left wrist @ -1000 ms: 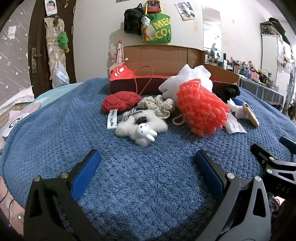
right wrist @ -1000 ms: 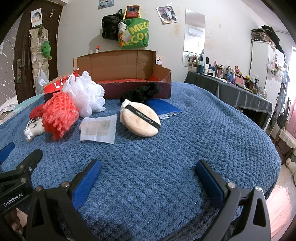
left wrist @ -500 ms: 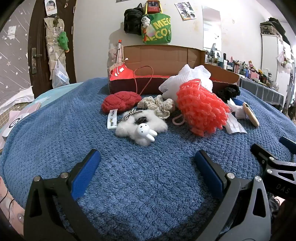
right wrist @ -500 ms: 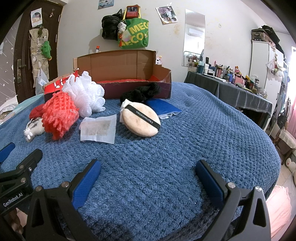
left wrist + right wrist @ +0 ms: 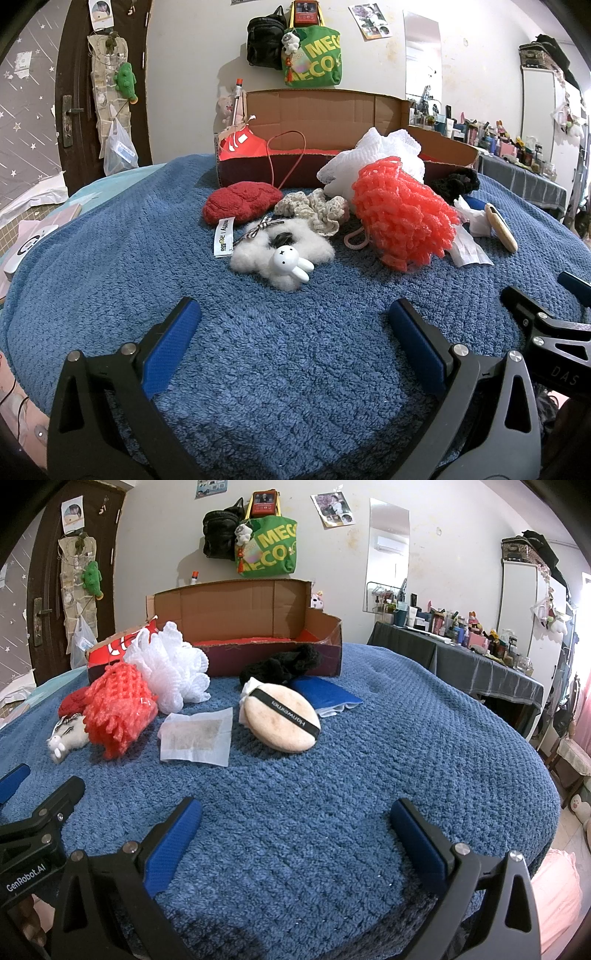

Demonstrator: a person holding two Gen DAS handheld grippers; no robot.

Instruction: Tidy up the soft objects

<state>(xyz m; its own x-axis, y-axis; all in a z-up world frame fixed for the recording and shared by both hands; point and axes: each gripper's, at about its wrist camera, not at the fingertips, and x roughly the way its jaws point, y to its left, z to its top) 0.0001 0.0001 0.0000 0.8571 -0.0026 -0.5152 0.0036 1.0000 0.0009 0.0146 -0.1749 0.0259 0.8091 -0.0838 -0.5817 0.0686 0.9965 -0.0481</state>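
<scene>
Left gripper [image 5: 293,328] low over the blue blanket [image 5: 110,266], jaws spread wide, nothing between them. Right gripper [image 5: 293,825] likewise spread and empty, hovering near the blanket's front edge, just beside the left one. Soft things scattered across the blanket in front of an open cardboard box [image 5: 325,110]: white fluffy bunny keychain [image 5: 280,254] nearest the left gripper, red knitted pouch [image 5: 240,203] behind it, cream crocheted scrunchie [image 5: 317,210] touching the fluff. Coral mesh bath pouf [image 5: 402,218] to the right, leaning against a white mesh pouf [image 5: 373,158] that rests against the box front. Further right: paper sachet [image 5: 197,734], beige powder puff [image 5: 280,716] with a black band, lying partly over a blue cloth [image 5: 325,696], black scrunchie [image 5: 280,664] against the box wall. Box interior red-lined; nothing soft visibly inside.
</scene>
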